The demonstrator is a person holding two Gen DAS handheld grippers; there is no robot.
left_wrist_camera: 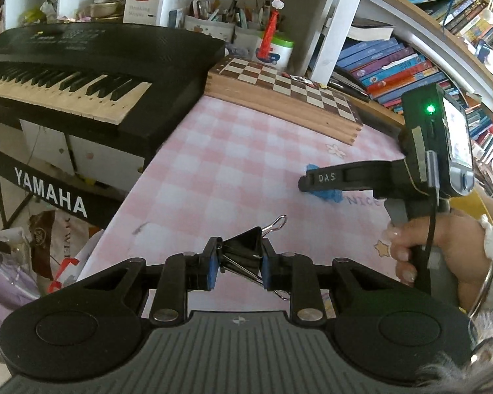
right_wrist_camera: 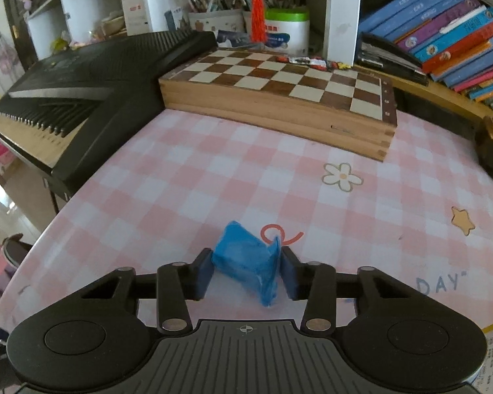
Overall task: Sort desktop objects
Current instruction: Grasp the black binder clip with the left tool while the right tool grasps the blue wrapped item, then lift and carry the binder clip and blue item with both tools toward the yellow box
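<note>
My left gripper (left_wrist_camera: 240,262) is shut on a black binder clip (left_wrist_camera: 245,251) with silver wire handles, held just above the pink checked tablecloth (left_wrist_camera: 233,164). My right gripper (right_wrist_camera: 246,267) is shut on a crumpled blue wrapper (right_wrist_camera: 246,259) that rests on the tablecloth (right_wrist_camera: 213,180). In the left wrist view the right gripper (left_wrist_camera: 307,184) comes in from the right, its fingers over the blue wrapper (left_wrist_camera: 328,195), held by a hand (left_wrist_camera: 443,249).
A wooden chessboard box (right_wrist_camera: 279,98) lies at the table's back. A black Yamaha keyboard (left_wrist_camera: 82,72) stands along the left edge. Pen holders and a white tub (right_wrist_camera: 287,29) sit behind, books (right_wrist_camera: 443,39) at right. Bags (left_wrist_camera: 42,256) lie on the floor left.
</note>
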